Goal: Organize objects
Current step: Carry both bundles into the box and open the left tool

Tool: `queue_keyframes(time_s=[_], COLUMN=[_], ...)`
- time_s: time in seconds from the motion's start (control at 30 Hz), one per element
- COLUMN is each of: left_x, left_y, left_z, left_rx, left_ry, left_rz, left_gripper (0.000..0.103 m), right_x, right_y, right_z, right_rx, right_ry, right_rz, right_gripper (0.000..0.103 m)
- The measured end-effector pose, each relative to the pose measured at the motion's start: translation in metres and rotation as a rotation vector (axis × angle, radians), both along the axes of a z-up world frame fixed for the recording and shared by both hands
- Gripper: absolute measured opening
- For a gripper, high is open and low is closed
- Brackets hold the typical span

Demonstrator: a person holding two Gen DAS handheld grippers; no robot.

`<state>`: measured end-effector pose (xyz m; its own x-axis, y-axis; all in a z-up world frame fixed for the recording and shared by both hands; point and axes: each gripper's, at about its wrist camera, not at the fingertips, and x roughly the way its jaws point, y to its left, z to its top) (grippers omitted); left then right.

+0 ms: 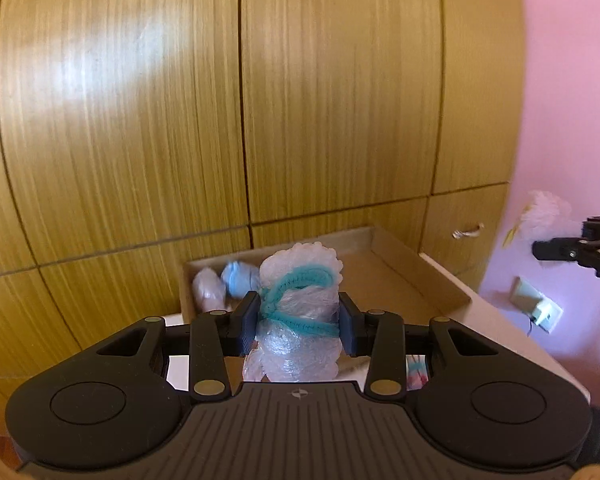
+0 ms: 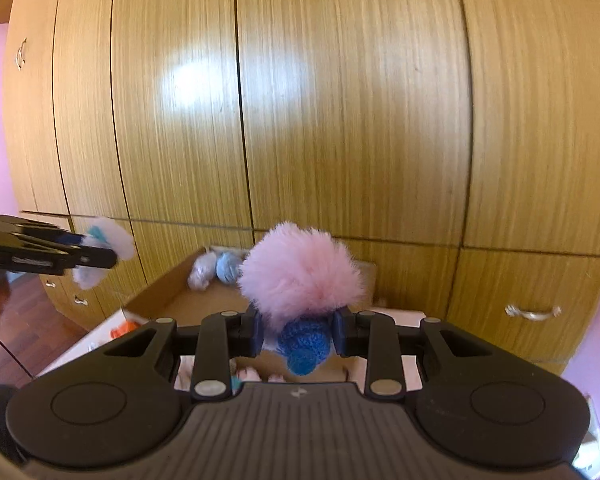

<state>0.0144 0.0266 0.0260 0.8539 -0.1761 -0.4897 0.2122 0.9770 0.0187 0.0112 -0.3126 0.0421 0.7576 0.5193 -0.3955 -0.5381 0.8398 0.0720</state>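
My left gripper (image 1: 299, 322) is shut on a clear bubble-wrap bundle (image 1: 300, 280) tied with a teal pipe cleaner, held in the air in front of an open cardboard box (image 1: 420, 276). My right gripper (image 2: 299, 330) is shut on a blue knitted toy (image 2: 304, 344) topped by a pink fluffy pom-pom (image 2: 300, 276), held above the same box (image 2: 172, 300). Two wrapped bundles, one whitish (image 1: 209, 290) and one blue (image 1: 240, 278), lie in the box's far left corner. Each gripper shows in the other's view: the right one (image 1: 572, 252), the left one (image 2: 52, 256).
Wooden wardrobe doors (image 1: 140, 120) fill the background, with drawers and metal handles (image 2: 532, 312) below. The box sits on a white table (image 1: 520, 340). A pink wall with a socket (image 1: 540, 308) is at the right. An orange item (image 2: 124, 328) lies on the table left of the box.
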Motion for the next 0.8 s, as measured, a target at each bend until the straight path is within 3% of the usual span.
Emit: queue_keyframes(time_s=[0.17,0.3,0.63,0.8], left_x=[0.055,0.103,0.197,0.225], left_y=[-0.009,-0.023,-0.053,-0.051], left_z=[-0.001,-0.013,-0.079,-0.097], left_rx=[-0.035,-0.008,0.075,0.090], left_ry=[0.069,0.129,0.253,0.296], left_rz=[0.031,0.047,0.042,0.057], left_gripper=[0.047,0.047,0.047,0.048], right_x=[0.037,0.075,0.174,0.212], right_y=[0.022,0.043,0.092,0.115], right_z=[0.007,-0.002,-0.051,-0.073], right_rx=[-0.025,-0.049,-0.108,-0.158], right_ry=[0.013,0.065,0.234,0.289], right_rz=[0.032,0.052,0.045,0.057], right_gripper=[0.029,0.029,0.029,0.029])
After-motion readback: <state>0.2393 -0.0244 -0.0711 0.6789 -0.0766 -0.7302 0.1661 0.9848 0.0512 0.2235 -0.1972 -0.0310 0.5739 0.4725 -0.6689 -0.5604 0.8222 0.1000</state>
